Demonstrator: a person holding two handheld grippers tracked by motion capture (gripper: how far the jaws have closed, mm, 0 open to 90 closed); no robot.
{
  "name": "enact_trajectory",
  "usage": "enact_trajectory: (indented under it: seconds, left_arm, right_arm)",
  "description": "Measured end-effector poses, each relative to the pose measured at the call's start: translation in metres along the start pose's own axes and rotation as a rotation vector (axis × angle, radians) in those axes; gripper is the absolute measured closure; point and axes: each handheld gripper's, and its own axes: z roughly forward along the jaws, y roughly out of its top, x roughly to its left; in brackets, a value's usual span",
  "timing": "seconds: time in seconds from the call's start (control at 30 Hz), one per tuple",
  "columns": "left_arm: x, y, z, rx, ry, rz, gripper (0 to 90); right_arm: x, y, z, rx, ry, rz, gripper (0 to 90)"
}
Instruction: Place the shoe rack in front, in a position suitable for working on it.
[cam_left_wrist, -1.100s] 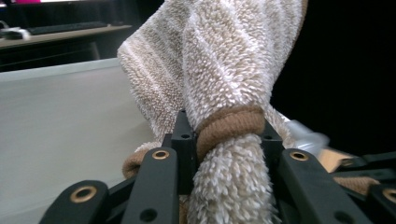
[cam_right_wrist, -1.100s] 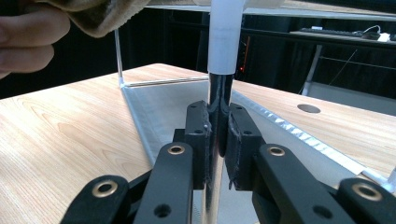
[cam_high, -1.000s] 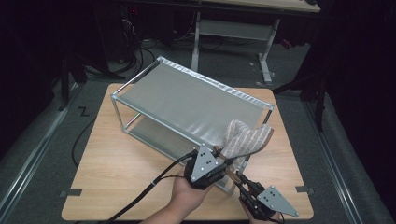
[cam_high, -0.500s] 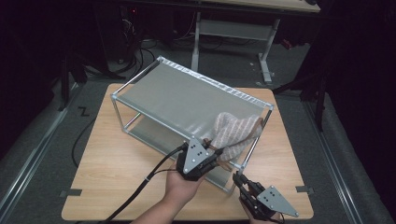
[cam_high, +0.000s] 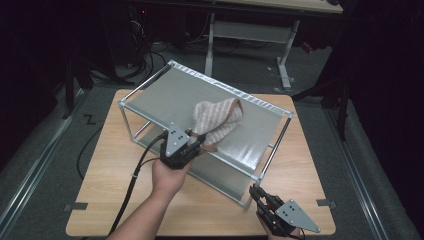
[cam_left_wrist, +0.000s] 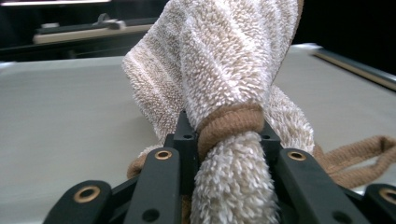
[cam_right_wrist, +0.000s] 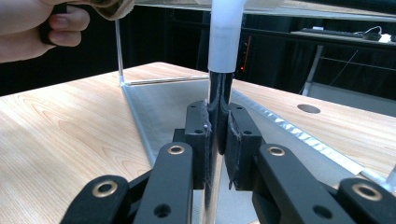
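A beige, striped terry towel (cam_high: 217, 117) lies bunched on the top shelf of a two-tier metal rack (cam_high: 165, 95). My left gripper (cam_high: 197, 145) is at the shelf's near edge, shut on a rolled part of the towel (cam_left_wrist: 224, 70) by its brown hem. In the left gripper view the left gripper (cam_left_wrist: 227, 135) has the jaws pinching the cloth on both sides. My right gripper (cam_high: 255, 192) is at the rack's front right corner. In the right gripper view the right gripper (cam_right_wrist: 217, 116) is shut on the thin upright corner post (cam_right_wrist: 224, 37).
The rack stands at an angle on a wooden table (cam_high: 115, 165), taking up most of its middle. Bare wood shows to the left and along the near edge. A hand (cam_right_wrist: 32, 23) holding the other gripper shows at the upper left of the right gripper view. Dark floor and desk legs (cam_high: 285, 45) lie beyond.
My left gripper has dragged the towel leftward along the top shelf, away from the right corner. The right gripper has stayed on the corner post.
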Motion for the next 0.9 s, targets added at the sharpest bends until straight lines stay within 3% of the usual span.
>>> enact_trajectory:
  seconds: [0.13,0.17,0.33,0.43,0.53,0.57,0.6,0.63,0.67,0.73,0.83,0.9]
  left_arm:
    - [0.03,-0.001,-0.002,0.014,0.063,-0.016,70.5]
    - [0.03,-0.001,-0.002,0.014,0.063,-0.016,70.6]
    - [0.062,-0.002,-0.005,0.024,0.129,-0.035,70.8]
    - [0.082,-0.005,-0.005,0.012,0.165,-0.037,71.0]
    - [0.102,-0.007,-0.007,0.001,0.2,-0.063,71.1]
    - [0.102,-0.007,-0.007,0.001,0.2,-0.063,71.0]
    - [0.112,-0.008,-0.008,-0.011,0.211,-0.076,71.0]
    - [0.112,-0.008,-0.008,-0.011,0.211,-0.076,70.9]
    - [0.124,-0.01,-0.009,-0.025,0.229,-0.074,70.8]
    - [0.131,-0.011,-0.01,-0.03,0.251,-0.071,70.6]
    - [0.139,-0.013,-0.011,-0.043,0.247,-0.087,70.2]
    - [0.144,-0.015,-0.012,-0.066,0.218,-0.078,68.9]
  right_arm:
    - [0.0,0.0,0.0,0.0,-0.001,-0.001,81.0]
    - [0.0,0.0,0.0,0.0,-0.001,-0.001,81.0]
    - [0.0,0.0,-0.001,0.001,0.0,0.0,81.0]
    - [0.0,-0.001,-0.001,0.0,-0.001,-0.002,81.0]
    - [0.0,-0.001,-0.001,0.001,0.0,-0.003,81.0]
    - [0.0,-0.001,-0.001,0.001,0.001,-0.005,81.0]
    - [0.0,-0.001,-0.001,0.001,0.001,-0.004,81.0]
    - [0.0,-0.001,-0.001,0.001,0.001,-0.006,81.0]
    - [-0.001,-0.001,-0.002,0.001,0.001,-0.01,81.0]
    - [-0.001,-0.001,-0.001,0.0,0.002,-0.01,81.0]
    - [-0.001,-0.001,-0.001,0.0,0.002,-0.009,81.0]
    - [-0.001,-0.001,-0.001,0.001,0.0,-0.009,81.0]
